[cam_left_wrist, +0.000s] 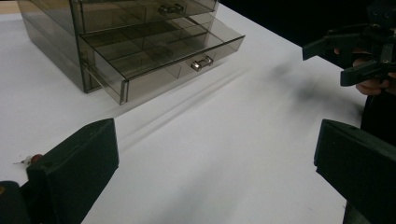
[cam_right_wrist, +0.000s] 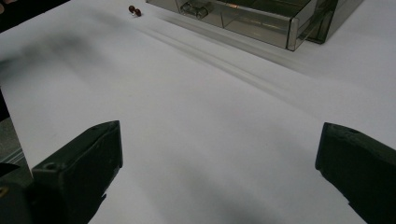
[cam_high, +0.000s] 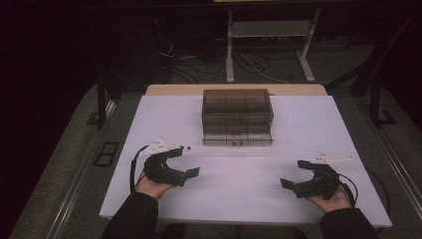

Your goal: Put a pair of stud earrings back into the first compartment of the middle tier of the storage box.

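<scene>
Left hand-held gripper (cam_high: 185, 160): jaws spread wide, holding nothing, low over the white counter (cam_high: 239, 179).
Red beads (cam_right_wrist: 135, 10): small pair lying on the counter near the left hand-held gripper.
Drawer cabinet (cam_high: 237, 116): smoky clear plastic, mid-counter; bottom drawer (cam_left_wrist: 163, 58) pulled out, its compartments look empty.
Right hand-held gripper (cam_high: 294, 174): jaws spread wide, empty.

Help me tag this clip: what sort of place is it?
Probably a lab or data-recording workspace: a bare white table, loose cables on the floor behind it, and one smoky plastic drawer cabinet as a prop.
</scene>
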### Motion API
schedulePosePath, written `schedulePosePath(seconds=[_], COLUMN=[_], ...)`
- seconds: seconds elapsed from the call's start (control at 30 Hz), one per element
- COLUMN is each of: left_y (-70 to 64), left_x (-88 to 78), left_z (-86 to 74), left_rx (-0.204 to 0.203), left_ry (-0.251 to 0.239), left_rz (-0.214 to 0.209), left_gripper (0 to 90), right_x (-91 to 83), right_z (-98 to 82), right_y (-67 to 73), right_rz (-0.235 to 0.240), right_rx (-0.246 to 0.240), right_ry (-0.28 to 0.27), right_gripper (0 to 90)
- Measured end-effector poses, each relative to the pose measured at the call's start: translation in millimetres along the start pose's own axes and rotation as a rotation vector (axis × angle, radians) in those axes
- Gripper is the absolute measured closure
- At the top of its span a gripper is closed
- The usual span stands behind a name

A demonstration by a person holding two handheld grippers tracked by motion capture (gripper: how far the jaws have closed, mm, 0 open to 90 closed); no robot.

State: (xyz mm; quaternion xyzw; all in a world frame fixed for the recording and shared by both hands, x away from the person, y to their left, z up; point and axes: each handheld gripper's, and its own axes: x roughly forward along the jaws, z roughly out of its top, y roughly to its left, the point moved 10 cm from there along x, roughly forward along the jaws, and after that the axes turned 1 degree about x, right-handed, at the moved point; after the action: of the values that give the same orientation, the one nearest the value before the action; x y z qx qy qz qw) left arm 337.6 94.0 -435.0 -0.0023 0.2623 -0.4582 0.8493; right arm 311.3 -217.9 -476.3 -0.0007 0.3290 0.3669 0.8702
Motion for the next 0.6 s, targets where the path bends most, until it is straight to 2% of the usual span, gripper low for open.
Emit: schedulePosePath(seconds=[0.17, 0.5, 0.6], left_y=[3.1, 11.6, 17.1], left_x=[-0.7, 2.4, 6.0], left_z=[3.7, 14.6, 15.2], left_rx=[-0.006, 0.008, 0.012], left_ry=[0.011, 0.053, 0.087], left_rz=[0.0, 0.005, 0.004], left_gripper=[0.0, 0.0, 0.0], right_x=[-1.0, -0.4, -0.9], right_z=[0.5, -0.4, -1.0], right_y=[-0.5, 0.5, 1.1], right_rz=[-0.003, 0.0, 0.003], right_rx=[0.002, 0.0, 0.001], right_ry=[-0.005, 0.001, 0.004], right_gripper=[0.2, 0.2, 0.2])
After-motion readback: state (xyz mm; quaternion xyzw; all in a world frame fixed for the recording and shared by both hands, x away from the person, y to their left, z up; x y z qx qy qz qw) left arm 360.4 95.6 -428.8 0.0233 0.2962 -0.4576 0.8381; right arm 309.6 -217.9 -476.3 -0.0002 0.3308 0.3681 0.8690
